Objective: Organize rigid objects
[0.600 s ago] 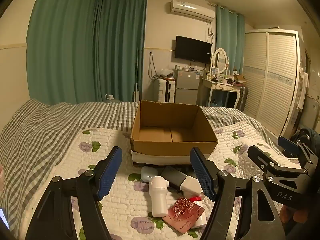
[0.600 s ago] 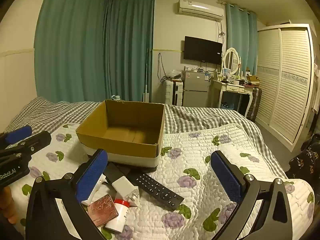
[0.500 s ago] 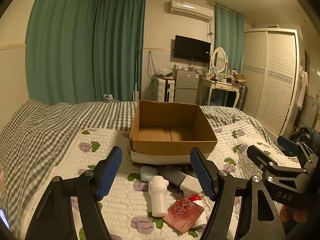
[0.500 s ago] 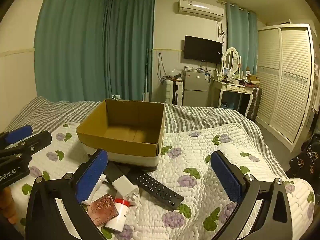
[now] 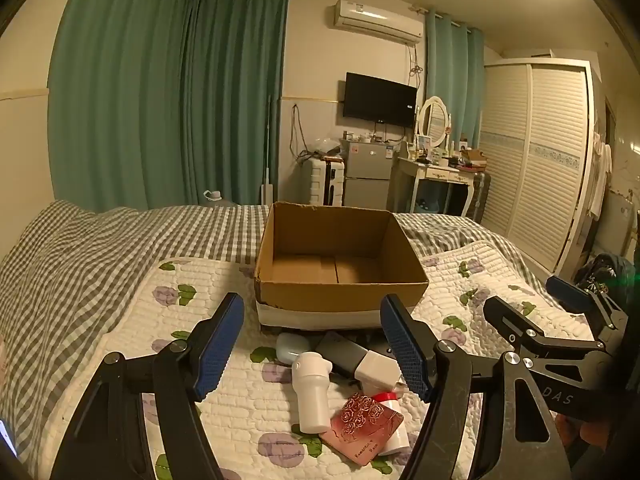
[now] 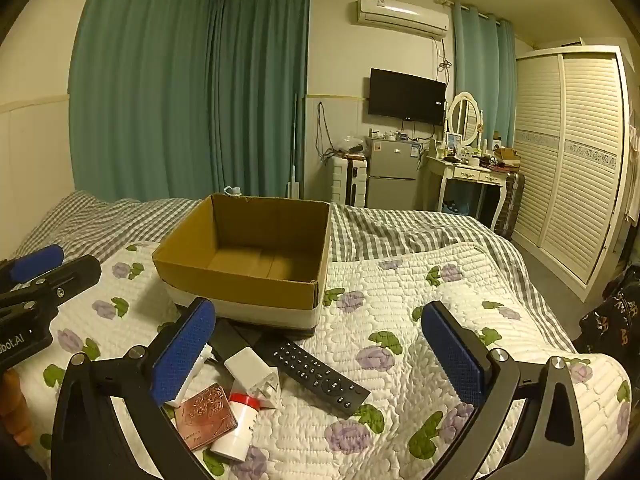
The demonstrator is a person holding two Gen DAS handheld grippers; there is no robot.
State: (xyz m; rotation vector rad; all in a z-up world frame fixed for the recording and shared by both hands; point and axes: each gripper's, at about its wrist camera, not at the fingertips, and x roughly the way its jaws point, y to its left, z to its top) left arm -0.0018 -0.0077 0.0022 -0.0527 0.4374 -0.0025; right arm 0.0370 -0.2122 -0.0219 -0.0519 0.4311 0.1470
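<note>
With both the left gripper (image 5: 312, 340) and right gripper (image 6: 320, 344) held wide and empty above the clutter heaped just before the empty cardboard box (image 5: 340, 268), a neighbour like the white bottle (image 5: 312, 392) could be knocked while the remote (image 6: 316, 372) is picked.

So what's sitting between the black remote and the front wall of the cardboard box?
Nothing in the right wrist view: the remote lies just before the cardboard box, its far end nearly at the box base, only a strip of floral quilt between.

Nothing has visibly changed: both hand-held grippers hover as before, objects unmoved.
</note>
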